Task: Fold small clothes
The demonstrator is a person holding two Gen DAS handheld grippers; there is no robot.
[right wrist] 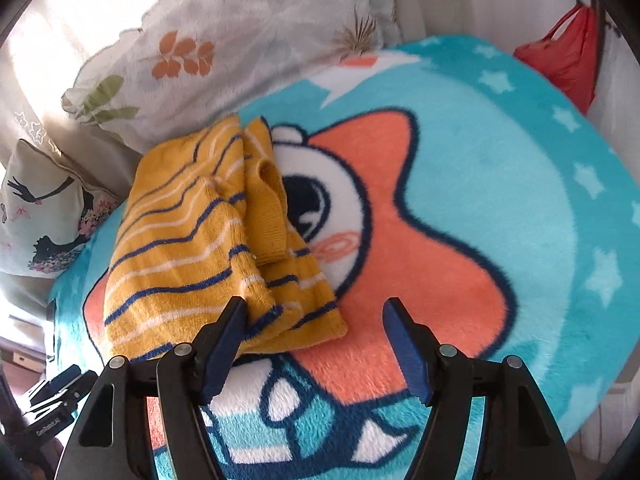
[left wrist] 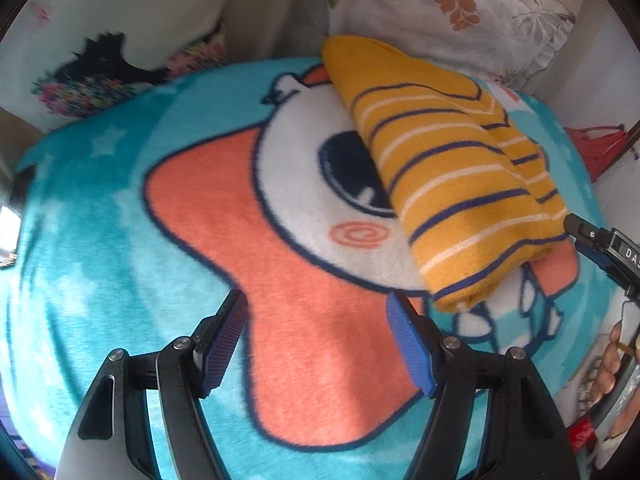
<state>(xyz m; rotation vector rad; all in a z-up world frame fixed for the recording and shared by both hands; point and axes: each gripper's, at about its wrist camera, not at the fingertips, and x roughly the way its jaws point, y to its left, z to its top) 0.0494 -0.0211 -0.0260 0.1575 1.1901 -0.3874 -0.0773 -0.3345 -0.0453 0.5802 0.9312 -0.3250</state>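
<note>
A small yellow sweater (left wrist: 452, 168) with navy and white stripes lies folded into a long bundle on a turquoise cartoon blanket (left wrist: 100, 240). In the right wrist view the sweater (right wrist: 192, 240) lies at left with a sleeve cuff folded on top. My left gripper (left wrist: 316, 312) is open and empty, hovering over the blanket left of the sweater's near end. My right gripper (right wrist: 314, 320) is open and empty, its left finger just in front of the sweater's near edge. The right gripper's tip (left wrist: 580, 228) shows at the sweater's right edge in the left wrist view.
A floral pillow (left wrist: 460, 12) and a pillow with a dark figure print (left wrist: 100, 64) lie along the far edge of the blanket. A red bag (right wrist: 568, 60) hangs at the right. The other gripper (right wrist: 52, 400) shows at lower left.
</note>
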